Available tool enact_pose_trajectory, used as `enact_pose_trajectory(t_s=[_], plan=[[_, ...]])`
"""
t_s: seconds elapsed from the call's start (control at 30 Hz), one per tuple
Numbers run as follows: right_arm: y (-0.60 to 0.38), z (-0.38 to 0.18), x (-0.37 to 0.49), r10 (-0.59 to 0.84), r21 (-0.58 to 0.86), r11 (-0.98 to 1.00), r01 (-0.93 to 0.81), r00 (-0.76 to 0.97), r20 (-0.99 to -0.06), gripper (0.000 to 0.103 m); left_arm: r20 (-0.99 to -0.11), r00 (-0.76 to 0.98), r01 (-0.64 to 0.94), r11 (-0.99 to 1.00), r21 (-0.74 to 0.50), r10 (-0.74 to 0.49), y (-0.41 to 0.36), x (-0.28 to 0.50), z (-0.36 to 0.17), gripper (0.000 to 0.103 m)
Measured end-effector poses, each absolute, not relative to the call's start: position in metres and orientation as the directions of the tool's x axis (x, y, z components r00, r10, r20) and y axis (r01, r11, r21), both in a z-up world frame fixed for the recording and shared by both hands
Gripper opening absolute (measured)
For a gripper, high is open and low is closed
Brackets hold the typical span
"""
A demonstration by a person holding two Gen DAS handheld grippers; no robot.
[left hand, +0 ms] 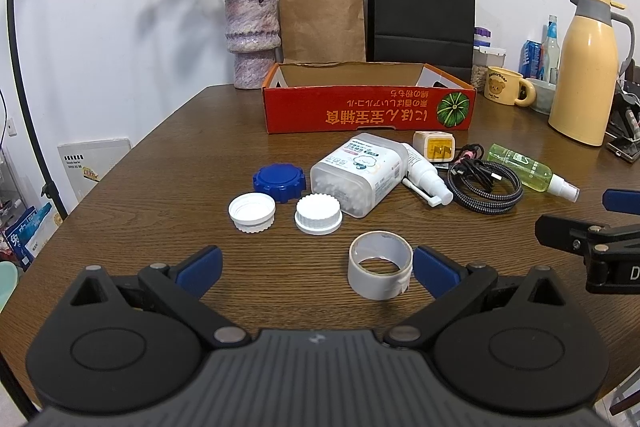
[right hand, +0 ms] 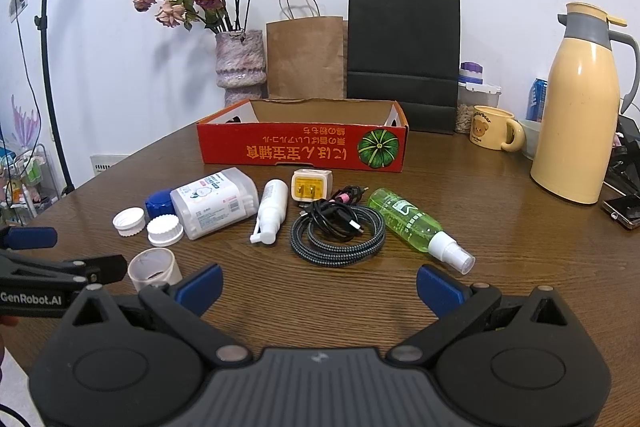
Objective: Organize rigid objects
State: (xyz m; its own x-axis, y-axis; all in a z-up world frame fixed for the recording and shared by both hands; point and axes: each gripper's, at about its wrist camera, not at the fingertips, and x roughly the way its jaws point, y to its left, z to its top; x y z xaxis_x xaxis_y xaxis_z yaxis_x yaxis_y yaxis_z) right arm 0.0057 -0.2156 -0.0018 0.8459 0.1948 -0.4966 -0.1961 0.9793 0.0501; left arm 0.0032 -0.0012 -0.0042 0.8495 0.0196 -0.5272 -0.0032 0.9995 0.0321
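Observation:
An open red cardboard box [left hand: 368,109] [right hand: 304,151] stands at the back of the brown table. In front of it lie a cotton swab box [left hand: 358,173] [right hand: 216,201], a blue cap [left hand: 279,182], two white caps [left hand: 252,211] [left hand: 319,214], a white spray bottle [left hand: 424,173] [right hand: 272,211], a yellow charger [left hand: 434,146] [right hand: 311,185], a coiled cable [left hand: 486,187] [right hand: 338,229] and a green spray bottle [left hand: 528,171] [right hand: 416,227]. A white tape roll [left hand: 380,264] [right hand: 154,269] lies nearest. My left gripper [left hand: 318,269] is open, the tape just inside its right finger. My right gripper [right hand: 319,287] is open and empty, short of the cable.
A vase of dried roses [left hand: 250,39], a brown paper bag [left hand: 322,21] and a black paper bag [left hand: 420,13] stand behind the box. A yellow thermos [right hand: 576,107], a bear mug [right hand: 494,129], jars and a phone [right hand: 624,213] are at the right.

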Motion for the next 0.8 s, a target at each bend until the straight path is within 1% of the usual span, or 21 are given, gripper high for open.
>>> enact_pose_trajectory(t_s=[0.73, 0.8], plan=[[-0.2134, -0.0006, 0.008, 0.193, 0.047, 0.98, -0.196, 0.846, -0.496, 0.103, -0.526, 0.85, -0.002, 0.999, 0.034, 0.02, -0.003, 0.0029, -0.003, 0.103], [-0.2141, 0.0058, 0.0024, 0.193, 0.047, 0.98, -0.196, 0.847, -0.496, 0.103, -0.526, 0.85, -0.003, 0.999, 0.034, 0.02, -0.003, 0.003, -0.003, 0.103]])
